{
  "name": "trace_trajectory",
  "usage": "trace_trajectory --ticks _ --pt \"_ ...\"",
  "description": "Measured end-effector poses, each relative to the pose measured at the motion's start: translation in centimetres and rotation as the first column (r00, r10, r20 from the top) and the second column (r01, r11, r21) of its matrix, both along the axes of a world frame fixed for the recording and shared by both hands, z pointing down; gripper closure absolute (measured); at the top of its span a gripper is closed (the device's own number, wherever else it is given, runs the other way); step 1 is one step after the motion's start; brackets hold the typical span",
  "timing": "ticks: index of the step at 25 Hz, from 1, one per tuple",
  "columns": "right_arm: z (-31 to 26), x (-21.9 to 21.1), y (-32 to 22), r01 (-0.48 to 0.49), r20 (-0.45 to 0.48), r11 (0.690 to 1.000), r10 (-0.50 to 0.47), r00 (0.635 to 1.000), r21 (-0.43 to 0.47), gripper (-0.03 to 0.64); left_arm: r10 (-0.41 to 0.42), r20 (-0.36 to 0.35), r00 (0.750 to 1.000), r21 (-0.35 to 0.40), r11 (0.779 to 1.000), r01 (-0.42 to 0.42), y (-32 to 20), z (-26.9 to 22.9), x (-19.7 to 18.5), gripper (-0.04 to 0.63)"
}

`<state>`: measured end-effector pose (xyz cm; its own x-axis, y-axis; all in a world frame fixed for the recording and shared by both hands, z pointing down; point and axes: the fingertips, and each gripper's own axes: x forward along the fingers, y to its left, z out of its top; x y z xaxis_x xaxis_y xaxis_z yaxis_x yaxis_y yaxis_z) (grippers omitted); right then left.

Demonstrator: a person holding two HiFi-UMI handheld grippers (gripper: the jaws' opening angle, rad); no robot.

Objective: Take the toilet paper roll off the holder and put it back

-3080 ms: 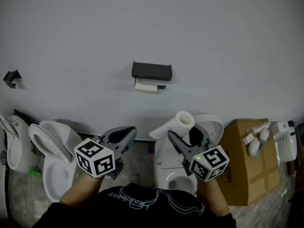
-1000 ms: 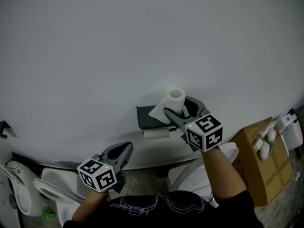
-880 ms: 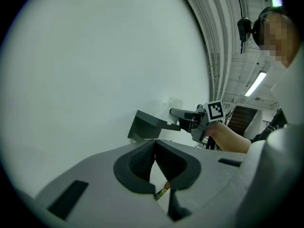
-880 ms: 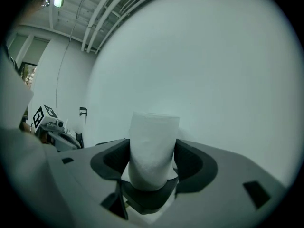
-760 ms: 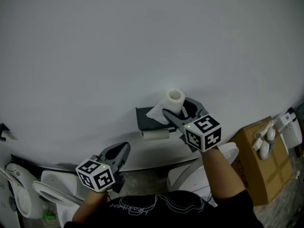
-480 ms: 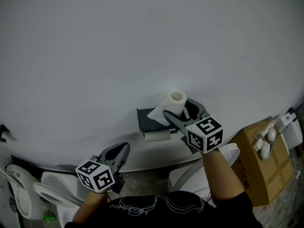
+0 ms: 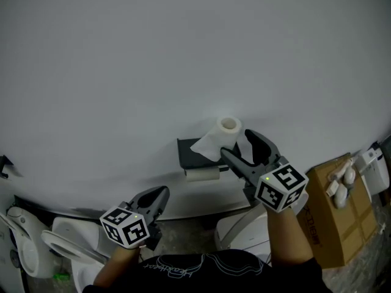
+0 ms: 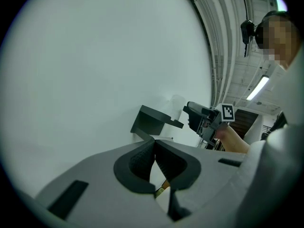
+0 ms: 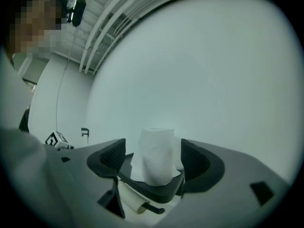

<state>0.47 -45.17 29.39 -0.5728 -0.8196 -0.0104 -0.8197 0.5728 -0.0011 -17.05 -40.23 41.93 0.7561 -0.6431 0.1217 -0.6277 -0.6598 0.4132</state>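
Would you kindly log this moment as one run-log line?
toilet paper roll: upright on holder shelf | right tongs: opening, roll between | left tongs: shut, empty

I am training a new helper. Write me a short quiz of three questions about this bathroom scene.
1. True or false: the upright paper roll stands on top of the black holder.
2. Which has its jaws together, the left tool or the right tool?
3. Fill in: a second roll hangs ____ the holder.
Key: 1 true. 2 the left tool; the right tool's jaws are opening, with the roll between them. 3 under.
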Motion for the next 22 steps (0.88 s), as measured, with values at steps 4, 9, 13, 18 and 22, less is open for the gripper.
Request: trace_trajectory --ticks 4,9,13,18,22 --pt "-0.2 0.5 3.3 0.017 0.058 1.0 -0.018 0.998 0.003 0.311 0.009 0.003 1.0 0.01 1.0 -0.009 1.3 -0.7 0.9 0.591" --pt "1.5 -0.2 7.9 0.103 -0.026 0.995 -0.103 0.994 -0.007 0.403 0.032 0.0 0.999 0.023 0.999 -0.032 3.5 -1.6 2.7 0.591" --pt "3.6 1.0 10.6 0.115 -0.017 0.992 -0.117 0.993 -0.057 0.501 0.062 -0.005 0.998 0.035 0.997 -0.062 5.9 -2.6 4.7 0.591" --pt "5.5 2.2 13.4 0.12 0.026 0.988 -0.118 0.993 -0.101 0.578 0.088 -0.004 0.996 0.047 0.995 -0.088 8.8 -3.7 7.1 0.591" --pt "7.0 2.4 16.0 0.146 0.011 0.983 -0.146 0.989 -0.107 0.612 0.095 -0.009 0.995 0.056 0.994 -0.094 11.3 -4.2 8.6 0.591"
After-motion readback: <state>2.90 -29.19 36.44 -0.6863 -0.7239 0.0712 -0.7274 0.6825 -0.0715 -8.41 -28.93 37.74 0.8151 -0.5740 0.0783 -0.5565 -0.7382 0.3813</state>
